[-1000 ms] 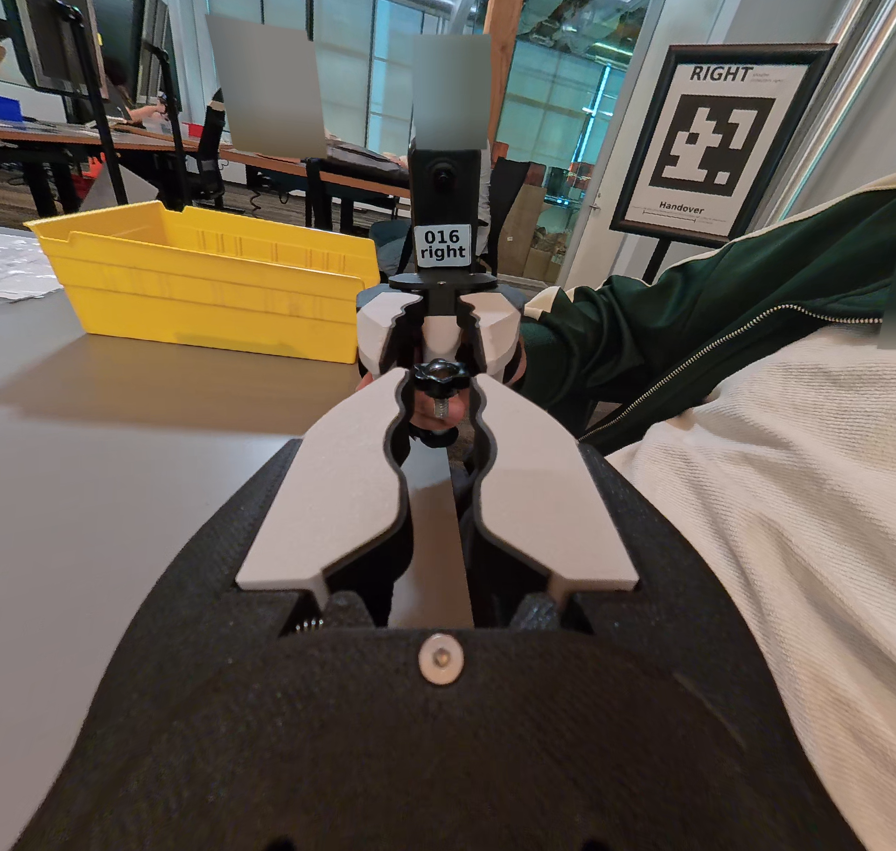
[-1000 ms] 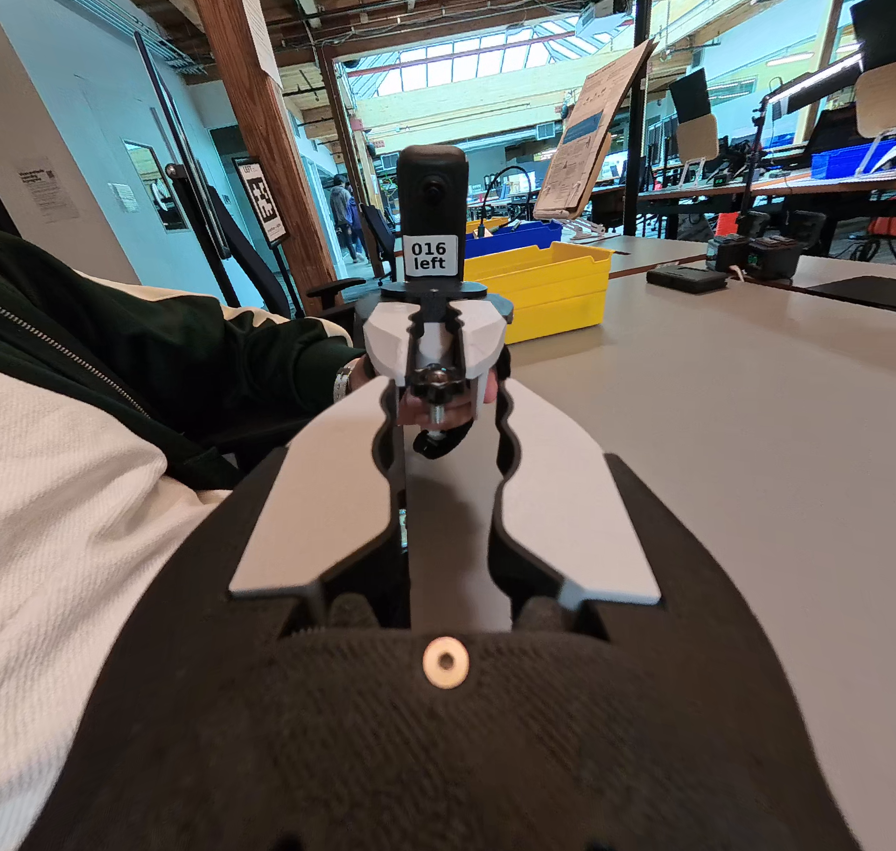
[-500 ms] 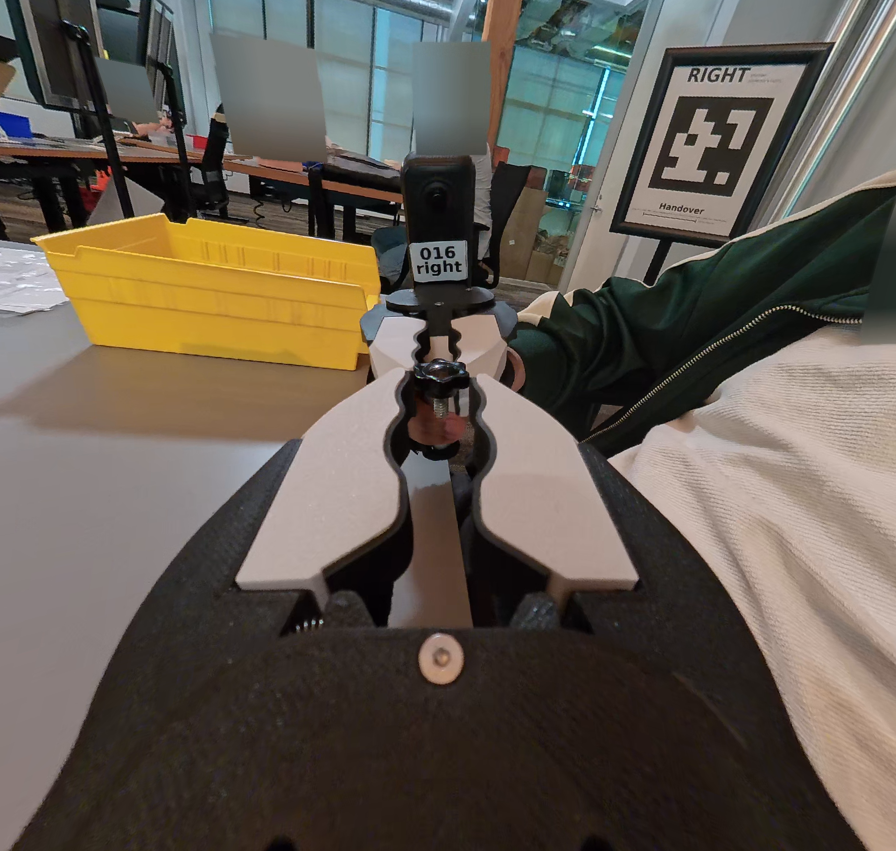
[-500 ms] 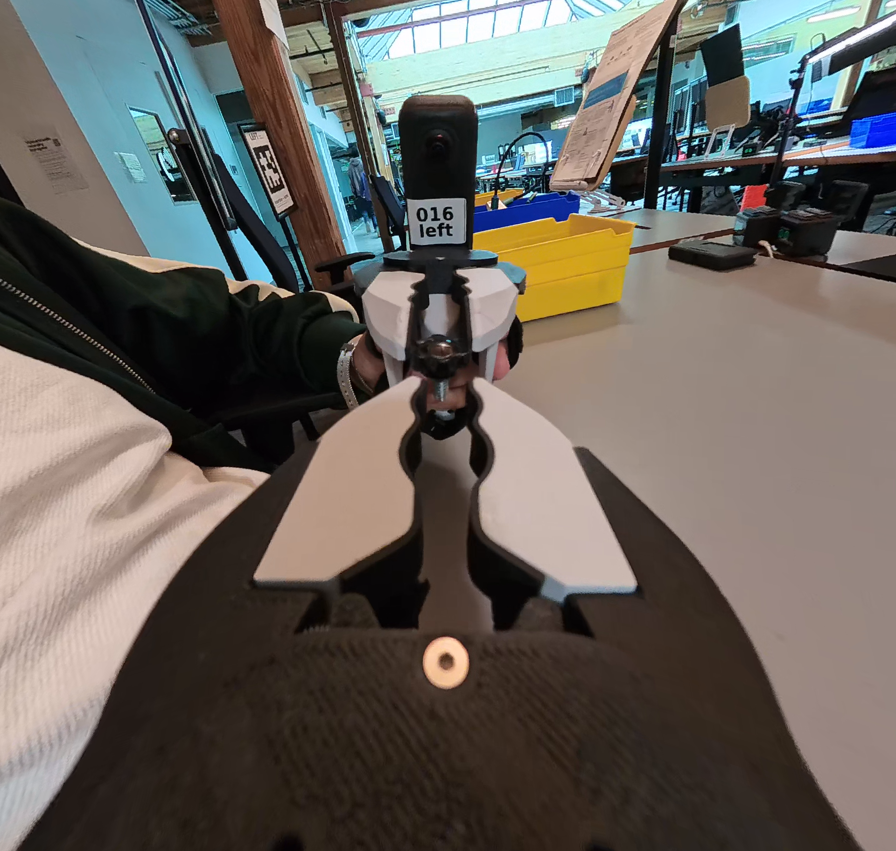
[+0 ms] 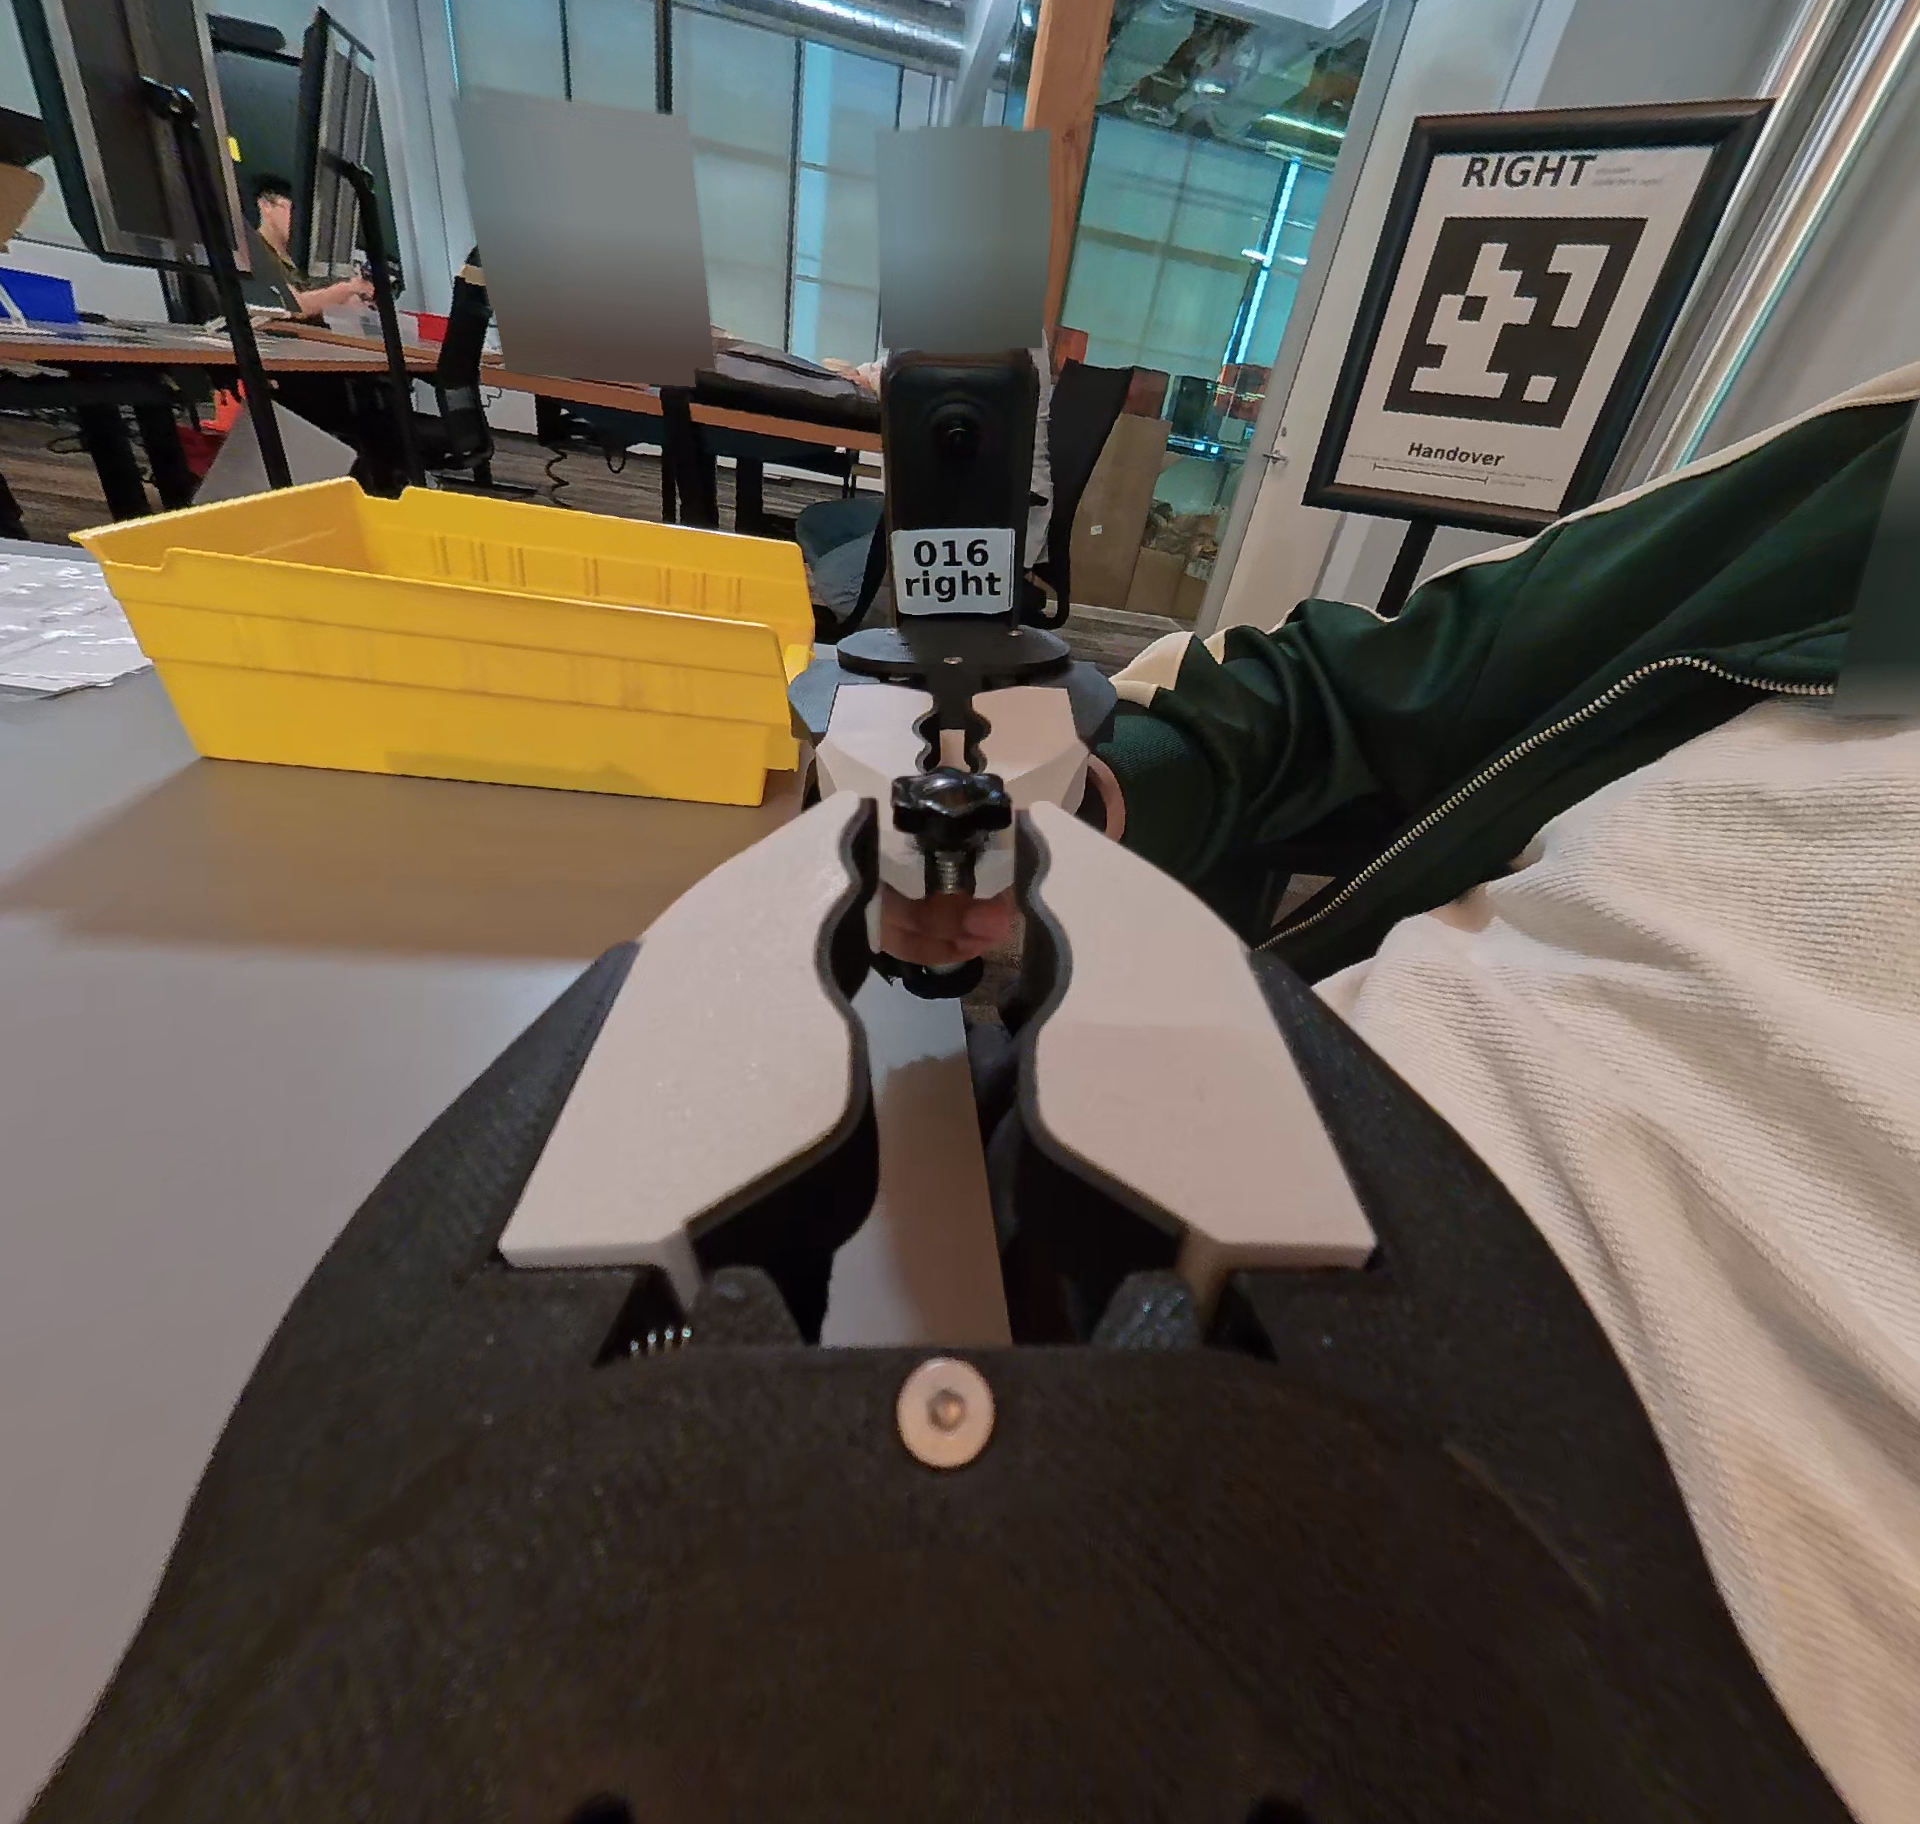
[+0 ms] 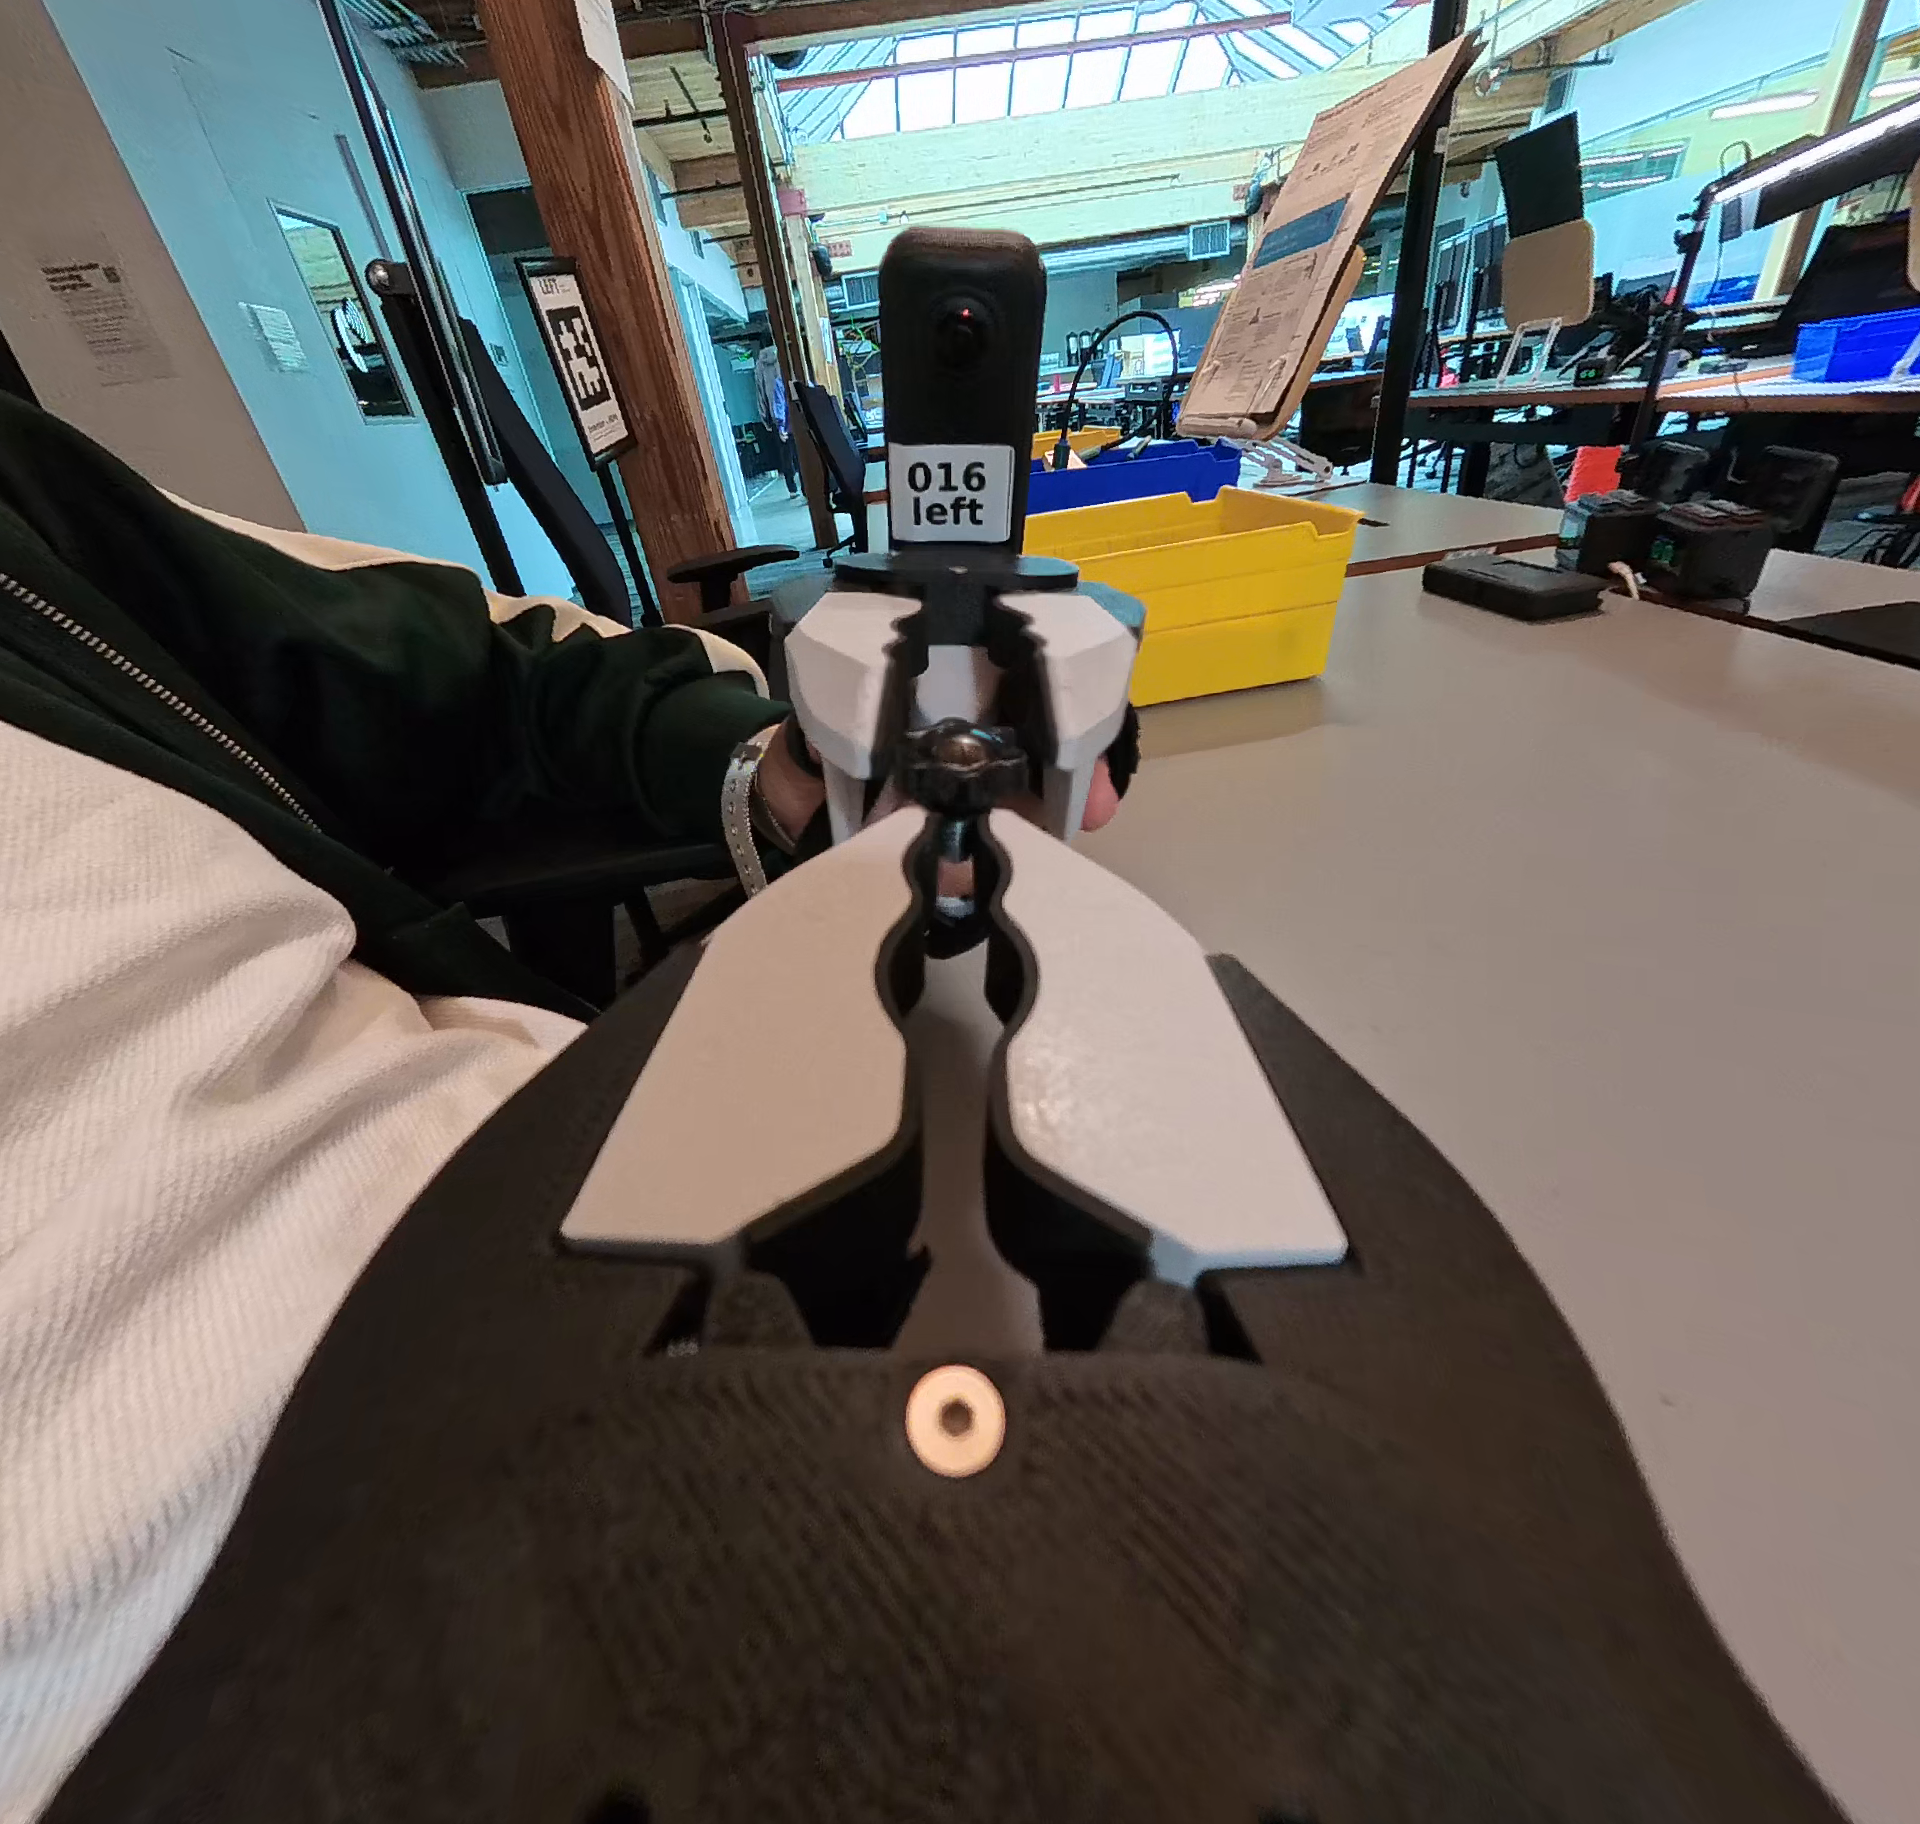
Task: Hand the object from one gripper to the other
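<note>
The object is a black star-knob screw point(image 5: 948, 800) with a threaded shank. My right gripper point(image 6: 956, 839) is shut on the shank, with the knob point(image 6: 961, 754) just past its fingertips. My left gripper point(image 5: 943, 839) is open, its white fingers spread to either side of the knob and of the right gripper's tips point(image 5: 914, 865). The two grippers face each other nose to nose above the near edge of the grey table point(image 5: 208, 1047). In the right wrist view the left gripper point(image 6: 958, 704) shows head-on with its jaws apart.
A yellow bin point(image 5: 468, 652) stands on the table behind the grippers; the right wrist view shows a yellow bin point(image 6: 1195, 579) with a blue bin behind it. Black devices point(image 6: 1512, 590) lie at the far right. A framed sign point(image 5: 1507, 320) stands off the table. My green sleeves flank both views. My left and right fingertips are right by each other.
My right gripper has closed on the screw's shank. My left gripper, shut on the screw a second ago, has opened and let go.
</note>
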Demonstrator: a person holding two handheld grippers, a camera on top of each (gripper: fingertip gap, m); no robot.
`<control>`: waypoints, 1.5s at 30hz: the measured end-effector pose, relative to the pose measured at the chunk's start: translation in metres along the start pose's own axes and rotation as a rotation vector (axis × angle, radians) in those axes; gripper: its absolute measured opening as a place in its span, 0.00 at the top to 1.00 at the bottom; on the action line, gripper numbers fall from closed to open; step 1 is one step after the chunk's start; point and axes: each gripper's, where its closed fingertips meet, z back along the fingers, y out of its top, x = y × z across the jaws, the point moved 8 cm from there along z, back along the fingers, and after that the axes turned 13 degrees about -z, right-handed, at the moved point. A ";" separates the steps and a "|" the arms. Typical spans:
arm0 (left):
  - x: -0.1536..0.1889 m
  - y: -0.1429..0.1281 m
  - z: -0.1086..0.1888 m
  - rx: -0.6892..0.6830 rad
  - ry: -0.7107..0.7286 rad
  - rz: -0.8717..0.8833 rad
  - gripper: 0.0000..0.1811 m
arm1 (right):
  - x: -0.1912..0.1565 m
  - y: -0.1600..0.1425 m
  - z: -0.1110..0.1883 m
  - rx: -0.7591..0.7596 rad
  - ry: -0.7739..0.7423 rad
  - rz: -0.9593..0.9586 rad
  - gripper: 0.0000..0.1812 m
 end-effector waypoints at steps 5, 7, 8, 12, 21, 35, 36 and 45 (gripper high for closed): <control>-0.001 -0.002 -0.001 0.001 -0.001 0.016 0.83 | 0.000 0.000 0.000 0.001 -0.001 -0.002 0.97; 0.000 -0.002 -0.002 -0.003 -0.004 0.020 0.83 | 0.000 -0.001 0.000 -0.005 -0.001 0.000 0.97; 0.000 -0.003 -0.002 -0.005 -0.007 0.022 0.83 | 0.000 -0.001 -0.001 -0.010 -0.001 0.004 0.97; 0.000 -0.004 -0.003 -0.013 -0.014 0.024 0.83 | -0.001 -0.003 -0.003 -0.027 -0.007 0.023 0.97; 0.003 -0.006 -0.005 -0.032 -0.018 0.006 0.86 | -0.001 -0.004 -0.004 -0.030 -0.041 0.043 0.97; 0.002 -0.005 -0.004 -0.033 -0.008 0.007 0.89 | 0.000 -0.003 -0.004 -0.043 -0.028 0.013 0.85; 0.002 -0.004 -0.004 -0.030 -0.007 0.010 0.89 | 0.001 -0.003 -0.004 -0.047 -0.035 0.022 0.81; -0.003 -0.005 -0.001 -0.003 -0.014 0.084 0.88 | -0.010 0.004 0.001 -0.089 -0.141 0.393 0.75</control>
